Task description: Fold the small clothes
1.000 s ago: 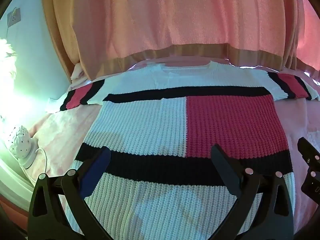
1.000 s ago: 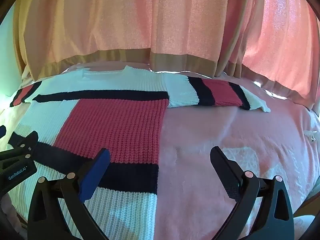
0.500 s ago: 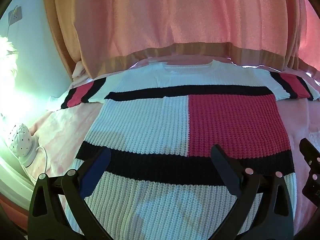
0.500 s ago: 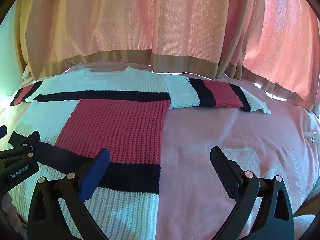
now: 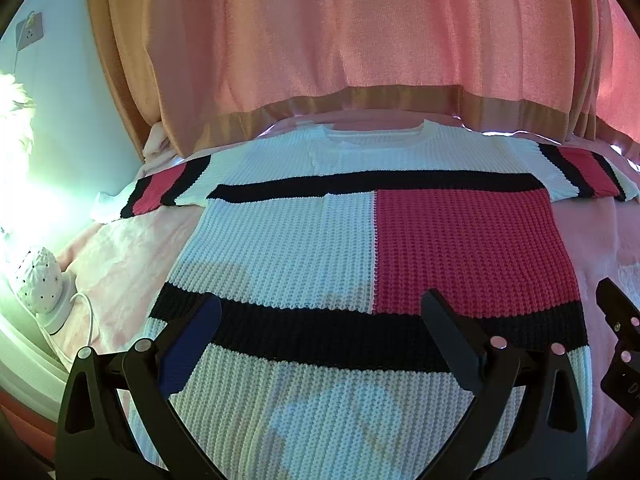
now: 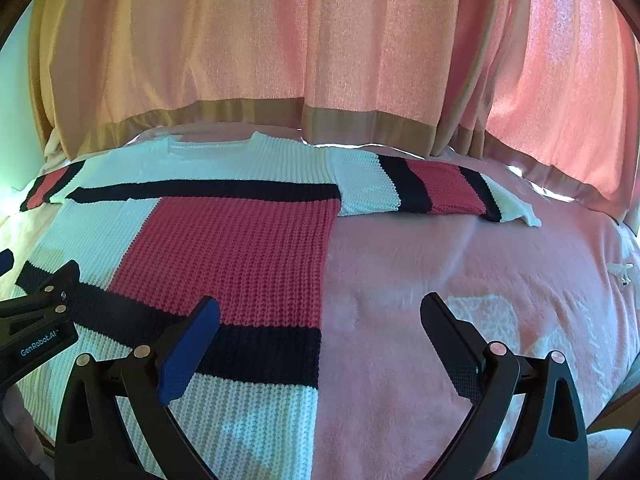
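Observation:
A knitted sweater [image 5: 288, 248] in white, black and pink-red blocks lies flat on the pink bed cover, collar far, both sleeves spread sideways. My left gripper [image 5: 320, 320] hovers open above the black band near the hem, holding nothing. In the right wrist view the same sweater [image 6: 240, 248] fills the left half, its right sleeve [image 6: 432, 192] stretched out at the back. The right gripper [image 6: 320, 324] is open over the sweater's right side edge, one finger over knit, the other over bare cover. The left gripper's body [image 6: 36, 320] shows at the left edge there.
Pink and tan curtains [image 5: 340, 48] hang close behind the bed. A white dotted lamp [image 5: 40, 284] with a cable sits at the bed's left edge beside a wall. Bare pink bed cover [image 6: 460, 264] spreads to the right of the sweater.
Both views have shifted slightly, with the sweater sitting a little lower and nearer. Both grippers stay open and the sweater lies as before.

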Available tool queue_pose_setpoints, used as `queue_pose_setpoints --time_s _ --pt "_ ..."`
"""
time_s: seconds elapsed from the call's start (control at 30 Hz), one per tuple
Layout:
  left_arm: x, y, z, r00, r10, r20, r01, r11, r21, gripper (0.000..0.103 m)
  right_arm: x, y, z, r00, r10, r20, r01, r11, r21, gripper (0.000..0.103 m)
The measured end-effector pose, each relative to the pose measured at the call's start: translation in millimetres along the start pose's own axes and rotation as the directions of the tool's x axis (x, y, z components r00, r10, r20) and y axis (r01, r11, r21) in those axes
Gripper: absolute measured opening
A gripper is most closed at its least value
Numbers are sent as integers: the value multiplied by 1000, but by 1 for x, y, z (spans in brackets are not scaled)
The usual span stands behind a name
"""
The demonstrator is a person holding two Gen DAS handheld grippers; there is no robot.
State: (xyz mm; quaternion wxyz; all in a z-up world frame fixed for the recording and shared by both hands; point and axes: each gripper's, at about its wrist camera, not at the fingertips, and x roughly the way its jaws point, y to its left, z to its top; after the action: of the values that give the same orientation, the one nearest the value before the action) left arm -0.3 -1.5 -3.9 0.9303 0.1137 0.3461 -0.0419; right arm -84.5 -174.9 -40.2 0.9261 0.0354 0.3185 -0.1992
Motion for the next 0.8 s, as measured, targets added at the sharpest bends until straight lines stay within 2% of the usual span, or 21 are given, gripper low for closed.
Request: queue_pose_setpoints --time_s 0.8 --pt "1 -2 0 1000 2 -3 -2 1000 2 98 1 0 -1 1000 3 -2 -3 1000 1 98"
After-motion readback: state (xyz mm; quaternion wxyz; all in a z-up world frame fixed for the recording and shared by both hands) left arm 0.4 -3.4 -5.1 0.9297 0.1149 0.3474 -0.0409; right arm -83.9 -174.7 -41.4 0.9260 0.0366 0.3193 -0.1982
